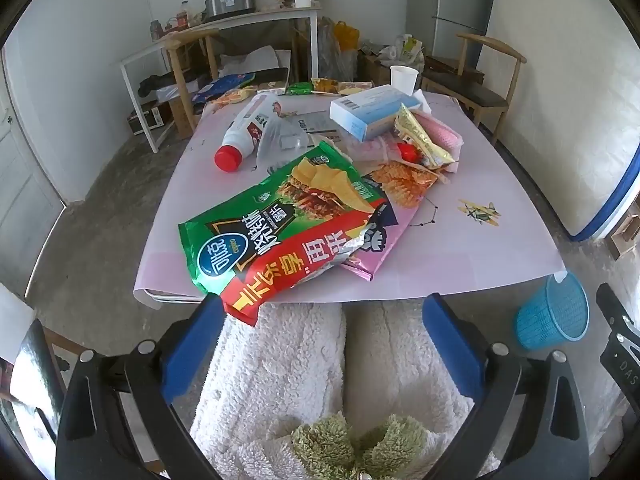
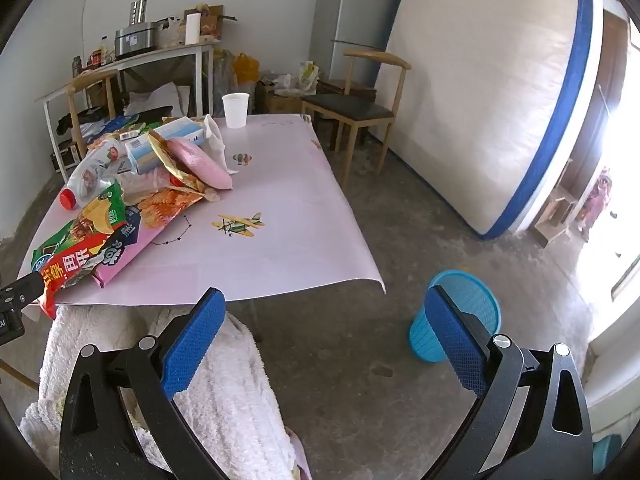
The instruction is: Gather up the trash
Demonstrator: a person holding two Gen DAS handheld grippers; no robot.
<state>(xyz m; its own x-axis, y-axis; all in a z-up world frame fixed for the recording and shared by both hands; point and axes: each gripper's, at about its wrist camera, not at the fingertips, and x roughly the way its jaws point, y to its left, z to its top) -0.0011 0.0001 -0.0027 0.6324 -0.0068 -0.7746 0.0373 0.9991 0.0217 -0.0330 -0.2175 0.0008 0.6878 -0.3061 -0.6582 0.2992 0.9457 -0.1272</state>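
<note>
Pink-clothed table point(image 1: 460, 248), crumpled green-red chip bag point(image 1: 280, 224) overhanging edge, blue bin point(image 2: 456, 316), both jaws apart, empty.

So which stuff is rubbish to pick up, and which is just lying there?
For the job: chip bag, pink packet, bottle, blue bin.
Just lying about: chair, mattress, fridge.

floor point(image 2: 360, 220): grey concrete | walls point(image 1: 100, 60): white | mattress point(image 2: 480, 100): leaning upright
</note>
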